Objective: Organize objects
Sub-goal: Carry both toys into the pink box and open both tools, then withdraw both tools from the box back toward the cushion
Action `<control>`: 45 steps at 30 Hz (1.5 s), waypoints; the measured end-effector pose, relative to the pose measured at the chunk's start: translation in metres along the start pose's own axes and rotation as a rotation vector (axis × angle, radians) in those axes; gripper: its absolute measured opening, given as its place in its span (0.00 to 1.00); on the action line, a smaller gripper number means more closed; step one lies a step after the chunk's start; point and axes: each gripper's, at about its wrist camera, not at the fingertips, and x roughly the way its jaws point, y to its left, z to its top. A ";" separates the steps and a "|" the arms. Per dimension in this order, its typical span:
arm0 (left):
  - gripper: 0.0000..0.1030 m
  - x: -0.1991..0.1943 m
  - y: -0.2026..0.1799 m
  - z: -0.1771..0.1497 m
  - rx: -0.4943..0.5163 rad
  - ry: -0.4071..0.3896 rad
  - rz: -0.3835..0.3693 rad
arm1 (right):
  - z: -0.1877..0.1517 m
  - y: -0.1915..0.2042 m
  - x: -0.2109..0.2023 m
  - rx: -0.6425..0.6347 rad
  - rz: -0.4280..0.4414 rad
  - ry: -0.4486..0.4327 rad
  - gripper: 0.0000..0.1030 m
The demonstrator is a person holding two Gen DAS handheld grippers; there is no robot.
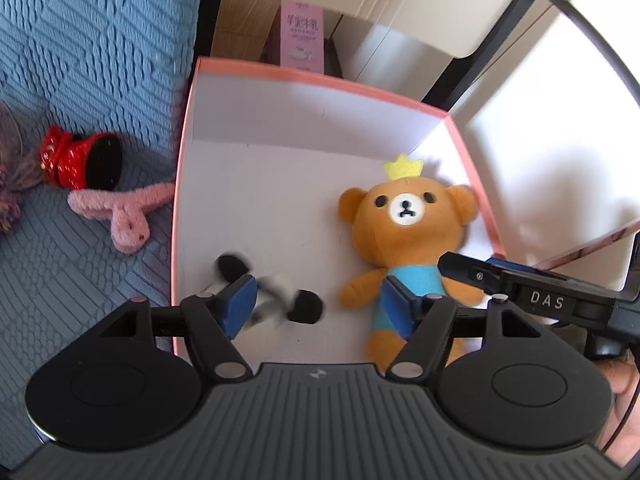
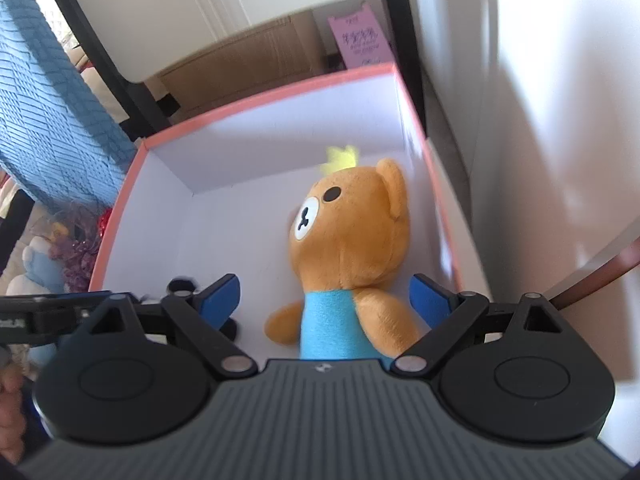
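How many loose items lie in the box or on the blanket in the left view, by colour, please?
Brown: 1, bear
Black-and-white: 1, blurred toy
Red: 1, toy
Pink: 1, clip
Purple: 1, tuft
Total: 5

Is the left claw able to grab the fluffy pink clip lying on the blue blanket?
Probably yes. The left claw is open over the pink box, and the pink clip lies just outside the box wall on the blanket. Nothing covers it; only the red toy sits close behind.
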 end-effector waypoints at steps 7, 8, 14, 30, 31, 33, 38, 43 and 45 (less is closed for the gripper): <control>0.73 -0.042 -0.002 -0.005 0.021 -0.069 -0.028 | 0.003 0.014 -0.035 -0.002 0.003 -0.054 0.90; 0.73 -0.048 -0.002 -0.006 0.022 -0.077 -0.034 | 0.003 0.018 -0.041 -0.004 0.005 -0.063 0.90; 0.73 -0.081 0.004 -0.014 0.038 -0.126 -0.058 | -0.001 0.043 -0.068 -0.008 0.015 -0.103 0.90; 0.73 -0.173 0.042 -0.044 0.077 -0.230 -0.136 | -0.032 0.127 -0.131 -0.075 0.051 -0.186 0.90; 0.73 -0.178 0.046 -0.046 0.074 -0.238 -0.134 | -0.035 0.132 -0.133 -0.076 0.057 -0.188 0.90; 0.73 -0.188 0.055 -0.049 0.064 -0.253 -0.136 | -0.041 0.142 -0.134 -0.084 0.060 -0.193 0.90; 0.73 -0.205 0.078 -0.058 0.052 -0.272 -0.132 | -0.055 0.166 -0.132 -0.115 0.059 -0.189 0.90; 0.73 -0.220 0.100 -0.068 0.046 -0.302 -0.112 | -0.068 0.190 -0.123 -0.132 0.073 -0.168 0.90; 0.73 -0.224 0.109 -0.072 0.042 -0.312 -0.107 | -0.071 0.198 -0.120 -0.135 0.077 -0.165 0.90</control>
